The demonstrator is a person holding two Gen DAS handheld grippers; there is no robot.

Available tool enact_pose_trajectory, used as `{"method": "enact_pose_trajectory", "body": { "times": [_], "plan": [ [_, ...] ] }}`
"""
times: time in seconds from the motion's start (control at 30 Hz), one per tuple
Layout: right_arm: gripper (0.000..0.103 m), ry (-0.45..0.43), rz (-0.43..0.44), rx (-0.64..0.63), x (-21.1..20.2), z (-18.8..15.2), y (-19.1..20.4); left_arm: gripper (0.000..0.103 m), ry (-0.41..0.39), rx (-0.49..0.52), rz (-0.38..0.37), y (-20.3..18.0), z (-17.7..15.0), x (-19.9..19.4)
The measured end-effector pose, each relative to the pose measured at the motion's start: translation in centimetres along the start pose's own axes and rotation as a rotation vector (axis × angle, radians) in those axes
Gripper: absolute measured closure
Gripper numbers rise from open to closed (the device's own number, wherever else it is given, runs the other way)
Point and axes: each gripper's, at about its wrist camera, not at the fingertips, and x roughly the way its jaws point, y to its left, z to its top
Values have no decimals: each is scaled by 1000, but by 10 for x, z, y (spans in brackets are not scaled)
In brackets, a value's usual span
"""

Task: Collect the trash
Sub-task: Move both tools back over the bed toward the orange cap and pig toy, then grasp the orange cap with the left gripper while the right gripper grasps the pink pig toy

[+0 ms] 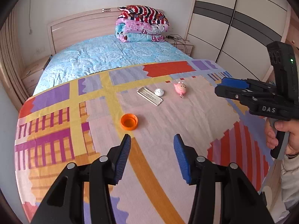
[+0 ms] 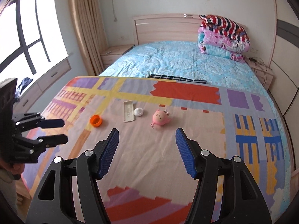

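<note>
Right up close, the left tool (image 1: 152,140) hangs over the patterned blanket (image 1: 168,140), its blue pads spread wide with nothing between them. Just ahead of its left finger sits the orange cap (image 1: 129,121), open side up, resting on the blanket beside a yellow stripe. Further on lie a flat white strip (image 1: 149,96), which is too small to read, and a small white round piece (image 1: 159,92) touching its far edge; what that piece is, hard to say. To the right of those, a pink toy figure (image 1: 180,88) lies apart from them.

From the right wrist, the right tool (image 2: 147,136) is also gaping wide and holds nothing, hovering above the blanket with the pink toy figure (image 2: 160,119) just beyond its tips. The orange cap (image 2: 96,120) shows to the left, well apart from it. In the left wrist view the right tool (image 1: 222,85) comes in side-on at the frame edge, its gap hidden from there; the hand (image 1: 282,136) gripping its handle is partly cut off.

Behind, the blue bedspread (image 1: 112,56) carries folded quilts (image 1: 142,24) by the headboard. A dark checked cloth (image 2: 177,78) peeks from under the blanket's far edge, mostly covered.
</note>
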Motion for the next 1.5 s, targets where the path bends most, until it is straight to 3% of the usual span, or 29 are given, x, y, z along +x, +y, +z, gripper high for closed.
{"method": "enact_pose_trajectory", "body": {
  "times": [0.23,0.33,0.47,0.67,0.83,0.87,0.9,1.13,1.5],
  "plan": [
    [41,65,-10,66,44,23,-22,57,70,-23,45,14,14,39],
    [47,116,14,107,64,30,-29,57,89,-30,56,20,18,52],
    [47,152,23,112,81,37,-30,57,102,-51,37,26,21,62],
    [61,214,52,182,104,30,-40,57,111,-76,40,30,23,74],
    [69,214,79,182,103,29,-36,60,83,-73,28,30,23,76],
    [70,214,76,178,103,29,-34,70,82,-67,37,30,23,76],
    [70,212,77,176,103,29,-34,73,82,-67,39,30,23,76],
    [70,202,117,229,99,26,-41,74,73,-73,30,29,18,69],
    [70,185,115,162,53,22,-25,74,33,-27,9,-1,-2,20]
  ]
}}
